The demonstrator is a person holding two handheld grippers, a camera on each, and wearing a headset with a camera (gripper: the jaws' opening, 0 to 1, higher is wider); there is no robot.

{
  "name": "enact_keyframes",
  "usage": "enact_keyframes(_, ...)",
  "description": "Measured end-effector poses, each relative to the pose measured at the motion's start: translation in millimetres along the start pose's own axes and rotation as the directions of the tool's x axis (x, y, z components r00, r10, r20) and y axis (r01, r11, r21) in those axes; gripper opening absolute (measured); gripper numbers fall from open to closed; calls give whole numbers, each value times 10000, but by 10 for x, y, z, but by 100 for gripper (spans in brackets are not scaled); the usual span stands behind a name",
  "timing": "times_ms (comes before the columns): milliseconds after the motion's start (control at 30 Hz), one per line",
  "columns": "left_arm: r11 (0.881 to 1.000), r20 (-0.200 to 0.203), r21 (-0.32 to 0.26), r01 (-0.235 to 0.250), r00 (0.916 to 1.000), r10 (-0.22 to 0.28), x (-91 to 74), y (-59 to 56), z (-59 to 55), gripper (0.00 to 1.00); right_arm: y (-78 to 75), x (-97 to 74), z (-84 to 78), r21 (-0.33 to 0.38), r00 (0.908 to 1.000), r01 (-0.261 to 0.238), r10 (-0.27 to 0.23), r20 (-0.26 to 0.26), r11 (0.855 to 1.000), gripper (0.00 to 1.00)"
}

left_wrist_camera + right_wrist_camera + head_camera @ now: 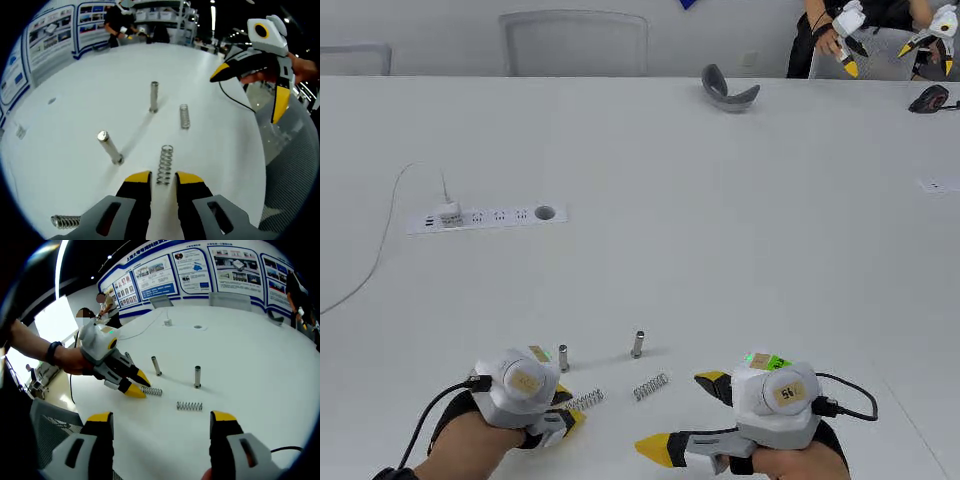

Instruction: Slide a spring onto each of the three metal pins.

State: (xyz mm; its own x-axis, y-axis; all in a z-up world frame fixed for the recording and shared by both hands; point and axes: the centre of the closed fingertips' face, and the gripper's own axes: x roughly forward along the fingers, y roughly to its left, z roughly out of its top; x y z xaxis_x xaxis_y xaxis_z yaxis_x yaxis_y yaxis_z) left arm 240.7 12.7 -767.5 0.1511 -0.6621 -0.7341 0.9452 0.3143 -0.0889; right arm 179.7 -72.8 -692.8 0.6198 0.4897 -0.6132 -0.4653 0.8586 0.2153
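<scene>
Left gripper view: near end of a spring [165,159] lies between tips of the narrowly parted left gripper [164,177]; right gripper [161,416] gapes wide

- The head view looks steeply down on the right-hand pin [638,344] from above its near side.
- The left gripper view sits low and close, facing that pin [154,96].
- The right gripper view faces it [197,376] from the opposite side, equally low; all three views share it.
</scene>
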Motion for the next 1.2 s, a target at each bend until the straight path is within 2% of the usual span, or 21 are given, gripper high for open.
enact_keyframes(133, 9996, -28, -88, -265, 9996, 265, 9, 61, -4, 12, 16, 9, 2, 2, 10000, -36, 36, 4, 10000, 80)
enact_keyframes(333, 9968, 138, -757, -247, 9996, 258, 16, 77, 13, 11, 41, 21, -17, -40, 9999, -143, 143, -59, 9999, 80)
enact_keyframes(567, 9955, 13, -896, -320, 9995, 322, -5, 50, -20, 11, 57, 6, -10, -26, 9999, -162, 162, -54, 9999, 80)
enact_keyframes(867, 9939, 128, -990, -488, 9986, 503, -186, 41, -41, 11, 59, 2, -11, 15, 9997, -223, 223, -31, 9998, 79)
enact_keyframes(1200, 9933, 383, -1003, -566, 9974, 607, -406, 48, -29, 11, 170, 50, 33, -148, 9979, -648, 647, -49, 9978, 75)
